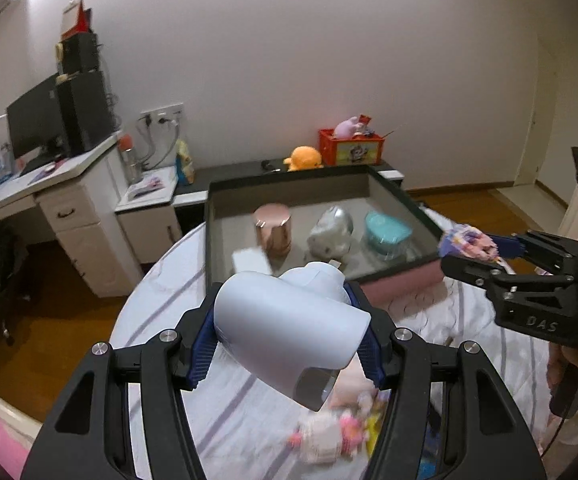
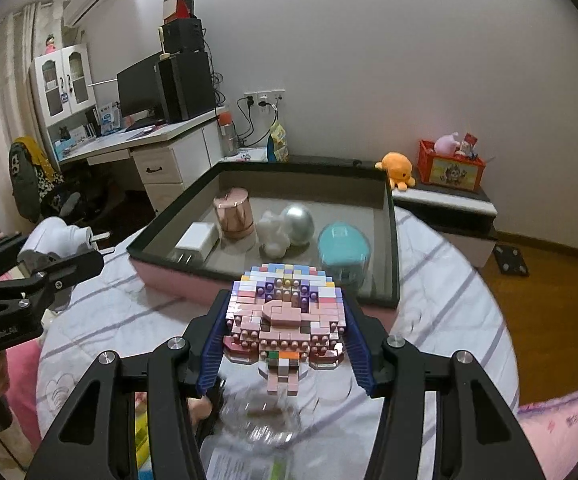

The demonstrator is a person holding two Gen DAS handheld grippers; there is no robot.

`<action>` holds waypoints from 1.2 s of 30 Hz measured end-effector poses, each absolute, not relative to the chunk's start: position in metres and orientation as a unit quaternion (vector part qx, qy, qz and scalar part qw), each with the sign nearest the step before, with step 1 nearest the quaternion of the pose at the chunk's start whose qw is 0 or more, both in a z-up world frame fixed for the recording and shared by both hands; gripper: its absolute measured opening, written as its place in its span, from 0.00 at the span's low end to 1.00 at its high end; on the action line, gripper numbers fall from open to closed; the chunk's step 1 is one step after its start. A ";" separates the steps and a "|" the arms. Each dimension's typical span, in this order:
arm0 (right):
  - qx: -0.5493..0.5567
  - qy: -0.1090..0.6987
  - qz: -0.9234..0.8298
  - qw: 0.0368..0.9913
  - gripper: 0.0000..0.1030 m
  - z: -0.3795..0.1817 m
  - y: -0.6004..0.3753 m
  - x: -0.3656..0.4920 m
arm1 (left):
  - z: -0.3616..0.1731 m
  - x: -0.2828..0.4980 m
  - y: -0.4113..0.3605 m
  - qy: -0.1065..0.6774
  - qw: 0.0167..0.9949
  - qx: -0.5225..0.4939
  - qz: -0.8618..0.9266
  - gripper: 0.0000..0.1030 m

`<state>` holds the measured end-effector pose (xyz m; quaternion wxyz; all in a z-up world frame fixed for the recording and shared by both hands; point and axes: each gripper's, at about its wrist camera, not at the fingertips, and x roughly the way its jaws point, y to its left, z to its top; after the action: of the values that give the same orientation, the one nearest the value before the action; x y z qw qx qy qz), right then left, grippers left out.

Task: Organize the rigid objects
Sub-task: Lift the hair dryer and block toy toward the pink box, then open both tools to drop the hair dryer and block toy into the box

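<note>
My left gripper (image 1: 285, 320) is shut on a pale white plug-in device (image 1: 289, 336) and holds it above the bed. From the right wrist view the device's two metal prongs (image 2: 99, 238) stick out past the left gripper (image 2: 85, 248). My right gripper (image 2: 287, 324) is shut on a pink and purple brick-built figure (image 2: 285, 312), also seen at the right of the left wrist view (image 1: 469, 242). Ahead lies a dark-rimmed shallow box (image 2: 389, 240) holding a rose-gold cylinder (image 2: 235, 212), a white charger (image 2: 197, 240), a white and silver figurine (image 2: 289, 226) and a teal lidded tub (image 2: 343, 252).
The box rests on a bed with a white striped quilt (image 1: 161, 292). Another small pink block figure (image 1: 329, 432) and a clear plastic item (image 2: 261, 420) lie on the quilt below the grippers. A desk with a monitor (image 2: 141, 88) stands left; an orange plush (image 2: 399, 170) and red crate (image 2: 451, 170) sit behind.
</note>
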<state>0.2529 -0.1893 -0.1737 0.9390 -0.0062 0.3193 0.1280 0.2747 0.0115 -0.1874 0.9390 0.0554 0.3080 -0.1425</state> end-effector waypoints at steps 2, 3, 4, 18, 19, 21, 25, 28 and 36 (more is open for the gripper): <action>-0.012 0.318 0.131 0.939 0.52 -0.168 -0.190 0.267 | -0.182 0.291 0.004 0.308 0.938 0.069 -0.145 0.58; -0.013 0.318 0.135 0.938 0.52 -0.165 -0.191 0.275 | -0.179 0.299 0.000 0.307 0.938 0.077 -0.145 0.58; -0.013 0.319 0.139 0.937 0.52 -0.162 -0.192 0.284 | -0.176 0.308 -0.003 0.307 0.937 0.080 -0.149 0.58; -0.024 0.395 0.118 0.911 0.52 -0.175 -0.202 0.445 | -0.184 0.481 -0.061 0.388 0.899 0.108 -0.170 0.58; -0.027 0.407 0.118 0.905 0.52 -0.181 -0.202 0.454 | -0.192 0.491 -0.065 0.400 0.894 0.115 -0.167 0.58; -0.032 0.425 0.118 0.897 0.52 -0.192 -0.202 0.469 | -0.205 0.502 -0.069 0.417 0.885 0.117 -0.172 0.58; -0.047 0.457 0.121 0.880 0.53 -0.211 -0.198 0.491 | -0.224 0.521 -0.074 0.440 0.875 0.119 -0.162 0.58; -0.057 0.480 0.114 0.868 0.53 -0.221 -0.197 0.500 | -0.231 0.528 -0.074 0.447 0.873 0.118 -0.155 0.58; -0.070 0.471 0.095 0.874 0.53 -0.210 -0.199 0.497 | -0.236 0.530 -0.061 0.444 0.880 0.103 -0.129 0.82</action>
<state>0.4968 -0.1986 -0.2099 0.8740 -0.0696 0.4713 0.0953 0.5298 -0.0611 -0.2357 0.8805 0.1033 0.4443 -0.1295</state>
